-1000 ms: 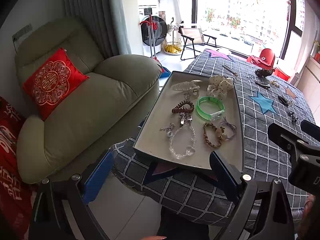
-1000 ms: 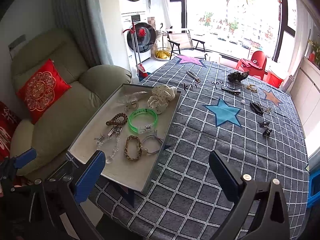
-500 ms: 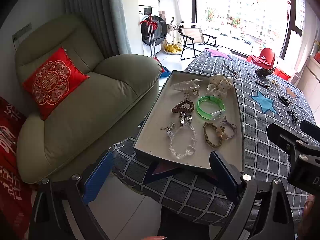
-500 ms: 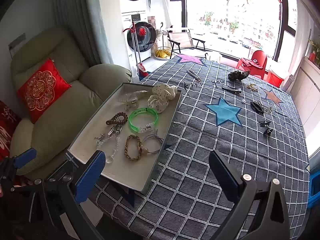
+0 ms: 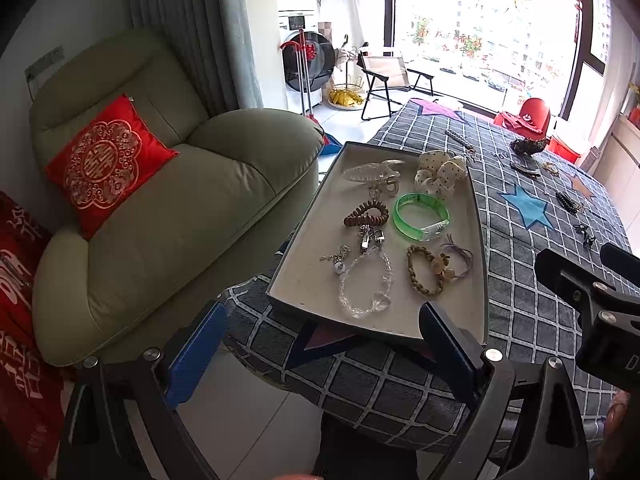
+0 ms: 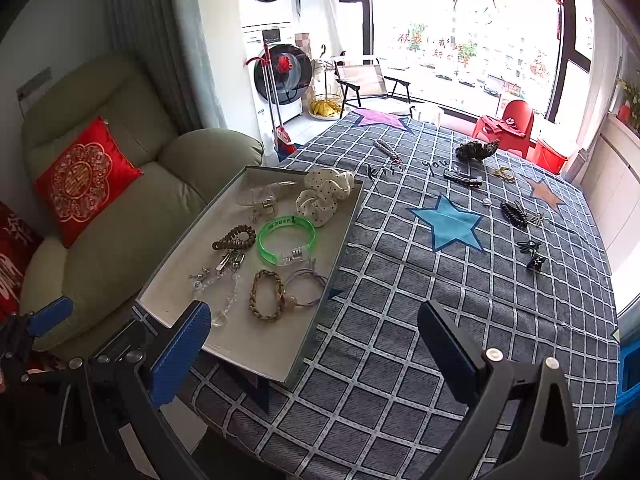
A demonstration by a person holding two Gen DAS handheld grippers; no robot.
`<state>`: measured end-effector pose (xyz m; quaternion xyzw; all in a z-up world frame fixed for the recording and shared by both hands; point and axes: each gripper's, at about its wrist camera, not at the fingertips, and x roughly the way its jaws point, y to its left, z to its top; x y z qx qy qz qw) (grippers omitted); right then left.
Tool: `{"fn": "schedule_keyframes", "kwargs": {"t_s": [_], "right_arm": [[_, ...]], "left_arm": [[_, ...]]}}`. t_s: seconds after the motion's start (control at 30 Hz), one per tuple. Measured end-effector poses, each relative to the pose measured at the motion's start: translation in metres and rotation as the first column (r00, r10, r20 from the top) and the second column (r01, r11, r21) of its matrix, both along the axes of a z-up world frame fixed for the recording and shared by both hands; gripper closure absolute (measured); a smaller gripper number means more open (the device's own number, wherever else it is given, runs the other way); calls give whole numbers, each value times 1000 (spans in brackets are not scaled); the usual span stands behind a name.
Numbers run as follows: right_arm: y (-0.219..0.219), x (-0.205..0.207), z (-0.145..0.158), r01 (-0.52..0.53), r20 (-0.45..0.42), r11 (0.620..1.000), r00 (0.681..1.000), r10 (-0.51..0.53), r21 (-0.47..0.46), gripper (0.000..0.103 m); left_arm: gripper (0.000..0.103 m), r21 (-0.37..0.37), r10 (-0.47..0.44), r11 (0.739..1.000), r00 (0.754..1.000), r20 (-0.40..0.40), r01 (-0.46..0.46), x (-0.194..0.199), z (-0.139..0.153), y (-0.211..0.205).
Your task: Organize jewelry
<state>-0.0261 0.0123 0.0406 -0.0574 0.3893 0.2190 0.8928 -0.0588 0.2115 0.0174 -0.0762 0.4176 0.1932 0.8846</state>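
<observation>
Surroundings: olive-green armchair (image 5: pixel 168 216) with red embroidered cushion (image 5: pixel 106 162) left of the checked grey tablecloth (image 6: pixel 440 320)
Loose pieces: black hair clips (image 6: pixel 514 214) lie on the cloth, well apart from the tray
Tray: shallow grey tray (image 6: pixel 256 356) holds translucent green bangle (image 6: pixel 286 236), polka-dot cream scrunchie (image 6: pixel 324 196), braided tan bracelet (image 6: pixel 266 296)
Left gripper (image 5: pixel 320 344): spread wide, empty
Right gripper (image 6: pixel 316 344): spread wide, empty

Olive-green armchair (image 5: pixel 168 208) at left w/ red embroidered cushion (image 5: pixel 106 164) propped on seat, washing machine (image 6: pixel 276 76) seen behind, folding chair (image 6: pixel 368 84) by bright window, red plastic chair (image 6: pixel 516 120) at far rt, grey curtain (image 5: pixel 180 32) drawn.
</observation>
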Motion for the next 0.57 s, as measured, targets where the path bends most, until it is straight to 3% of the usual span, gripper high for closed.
{"fn": "schedule_keyframes", "kwargs": {"t_s": [0.57], "right_arm": [[2, 2, -2, -1, -4, 1000, 1000, 1, 0, 0]], "left_arm": [[5, 9, 9, 1000, 1000, -2, -9, 0, -1, 2]]}}
